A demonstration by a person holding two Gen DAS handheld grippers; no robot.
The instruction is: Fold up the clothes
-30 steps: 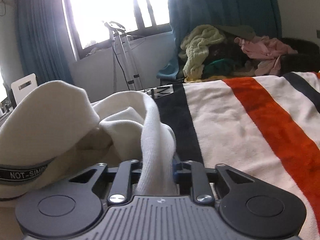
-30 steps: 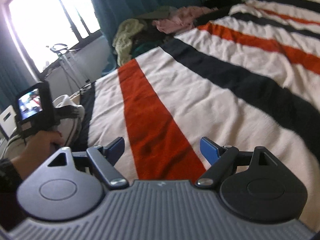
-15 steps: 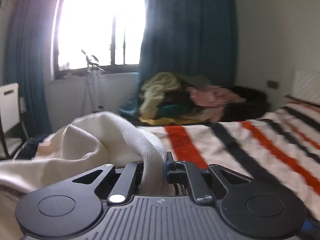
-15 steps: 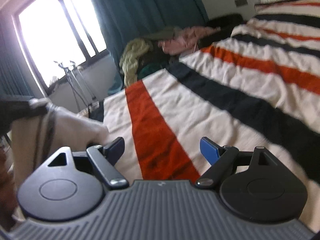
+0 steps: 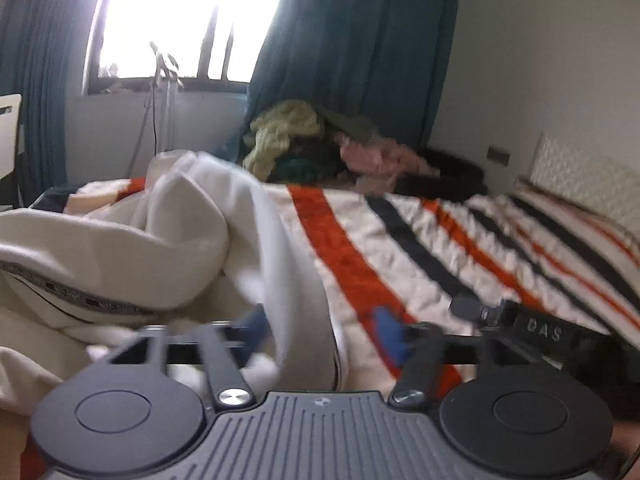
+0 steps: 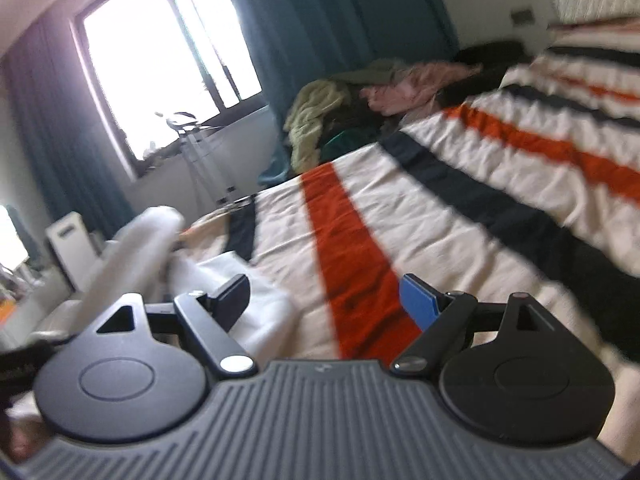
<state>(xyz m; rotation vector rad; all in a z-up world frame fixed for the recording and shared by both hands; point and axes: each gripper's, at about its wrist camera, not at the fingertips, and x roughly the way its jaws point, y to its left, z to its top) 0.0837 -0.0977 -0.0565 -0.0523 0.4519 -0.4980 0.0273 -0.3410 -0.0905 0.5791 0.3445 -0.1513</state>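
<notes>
A cream-white garment [image 5: 120, 256] with a dark printed band lies bunched on the striped bed cover [image 5: 420, 240]. A strip of it runs down between the fingers of my left gripper [image 5: 320, 330], whose jaws stand apart around the cloth. My right gripper [image 6: 328, 300] is open and empty just above the bed cover [image 6: 400, 216]. The garment [image 6: 160, 248] shows at its left, its edge beside the left finger. The right gripper's body [image 5: 540, 332] shows at the right in the left wrist view.
A pile of mixed clothes [image 5: 320, 144] lies at the bed's far edge, also in the right wrist view [image 6: 360, 104]. Behind stand a bright window [image 5: 180, 20], blue curtains [image 5: 360, 48] and a metal stand [image 6: 200, 148]. A white chair [image 6: 70, 240] stands at the left.
My left gripper's jaws have opened from their grip on the cream garment, and it has swung right over the bed. The garment has come down on the bed beside my right gripper.
</notes>
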